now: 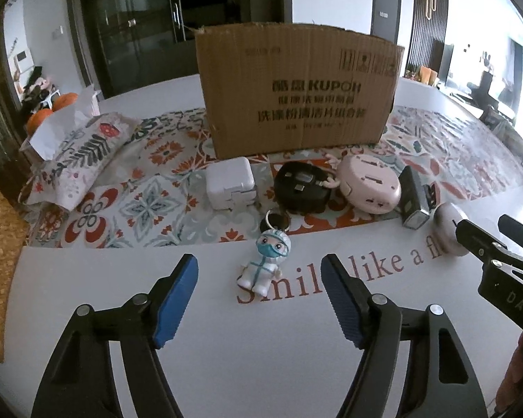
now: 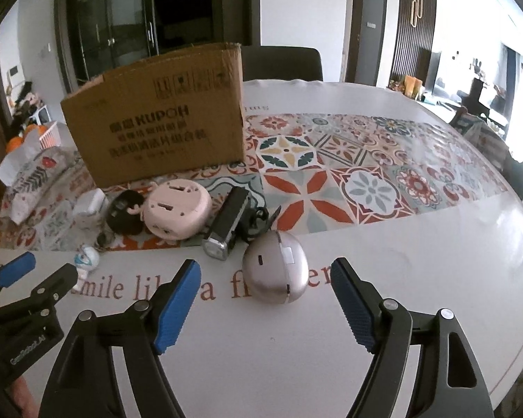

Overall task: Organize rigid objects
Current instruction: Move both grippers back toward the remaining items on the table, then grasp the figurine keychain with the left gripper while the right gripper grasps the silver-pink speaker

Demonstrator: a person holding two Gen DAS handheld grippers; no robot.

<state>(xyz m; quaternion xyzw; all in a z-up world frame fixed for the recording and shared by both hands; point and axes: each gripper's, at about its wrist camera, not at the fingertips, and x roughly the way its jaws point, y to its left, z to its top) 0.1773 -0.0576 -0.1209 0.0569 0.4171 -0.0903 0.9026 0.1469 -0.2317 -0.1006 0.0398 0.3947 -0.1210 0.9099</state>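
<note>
Your cardboard box (image 1: 298, 90) stands at the far side of the table (image 2: 418, 278), open top, with the small things strung in a row in front of it. Nearest your right gripper (image 2: 265, 304) is the silver egg-shaped case (image 2: 274, 267): it lies just ahead of the tips and centred between them, its long axis running near to far, so the jaws would close across its narrow width. That gripper is spread and empty. Your left gripper (image 1: 258, 297) is likewise spread and holds nothing; the little masked figurine (image 1: 265, 261) lies just beyond its tips, centred, head pointing far, keyring toward the box.
</note>
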